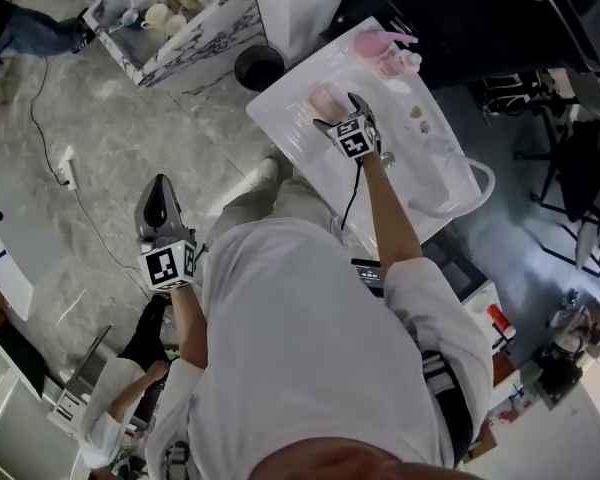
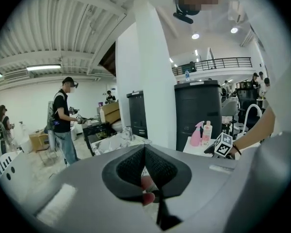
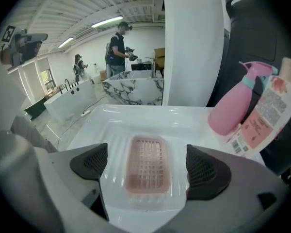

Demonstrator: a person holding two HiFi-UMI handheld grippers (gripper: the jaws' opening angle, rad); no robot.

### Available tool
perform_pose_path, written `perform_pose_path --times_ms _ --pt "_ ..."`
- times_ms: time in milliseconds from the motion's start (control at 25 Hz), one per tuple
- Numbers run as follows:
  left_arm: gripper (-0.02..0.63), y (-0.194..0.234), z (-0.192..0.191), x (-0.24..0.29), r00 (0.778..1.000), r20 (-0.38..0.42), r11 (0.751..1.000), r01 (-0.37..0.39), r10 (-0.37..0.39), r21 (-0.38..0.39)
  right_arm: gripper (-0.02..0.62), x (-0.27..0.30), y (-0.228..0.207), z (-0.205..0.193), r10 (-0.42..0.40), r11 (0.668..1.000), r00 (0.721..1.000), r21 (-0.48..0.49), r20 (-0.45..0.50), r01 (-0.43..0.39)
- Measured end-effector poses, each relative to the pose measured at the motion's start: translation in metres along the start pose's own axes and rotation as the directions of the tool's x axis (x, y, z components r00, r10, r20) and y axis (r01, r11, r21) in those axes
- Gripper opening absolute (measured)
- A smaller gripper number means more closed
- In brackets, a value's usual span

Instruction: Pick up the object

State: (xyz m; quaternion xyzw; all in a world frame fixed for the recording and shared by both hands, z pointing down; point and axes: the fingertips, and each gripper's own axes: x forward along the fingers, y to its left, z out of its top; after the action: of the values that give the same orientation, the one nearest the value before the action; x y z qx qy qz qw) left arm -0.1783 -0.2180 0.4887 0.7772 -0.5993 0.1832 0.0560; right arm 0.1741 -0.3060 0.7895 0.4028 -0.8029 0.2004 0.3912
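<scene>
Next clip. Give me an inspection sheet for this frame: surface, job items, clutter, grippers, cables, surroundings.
Surface: white washstand, ribbed where the dish lies.
Job's things: pink soap dish, flat on the ribs, not gripped.
Clutter: pink spray bottle and labelled bottle at the far end; curved white spout; a few bits too small to tell.
Grippers: right gripper open, jaws either side of the dish; left gripper shut, empty, held low over the floor.
Cables: black cord along the right forearm; power strip with lead on the floor.
Surroundings: black bin, marble-patterned stand, bystander.
</scene>
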Motion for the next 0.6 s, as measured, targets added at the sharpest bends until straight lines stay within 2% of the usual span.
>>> perform_pose_path --times_ms 280,600 --pt "-0.003 0.005 -0.016 -0.018 0.995 -0.061 0.997 -0.076 0.076 -0.006 0.503 0.042 -0.001 -0.025 0.083 0.996 0.989 -0.026 -0.121 -0.086" --pt "-0.003 0.011 -0.023 -0.029 0.987 -0.091 0.991 -0.133 0.131 -0.018 0.476 0.061 0.003 -0.031 0.173 0.984 0.97 -0.015 -0.172 -0.178"
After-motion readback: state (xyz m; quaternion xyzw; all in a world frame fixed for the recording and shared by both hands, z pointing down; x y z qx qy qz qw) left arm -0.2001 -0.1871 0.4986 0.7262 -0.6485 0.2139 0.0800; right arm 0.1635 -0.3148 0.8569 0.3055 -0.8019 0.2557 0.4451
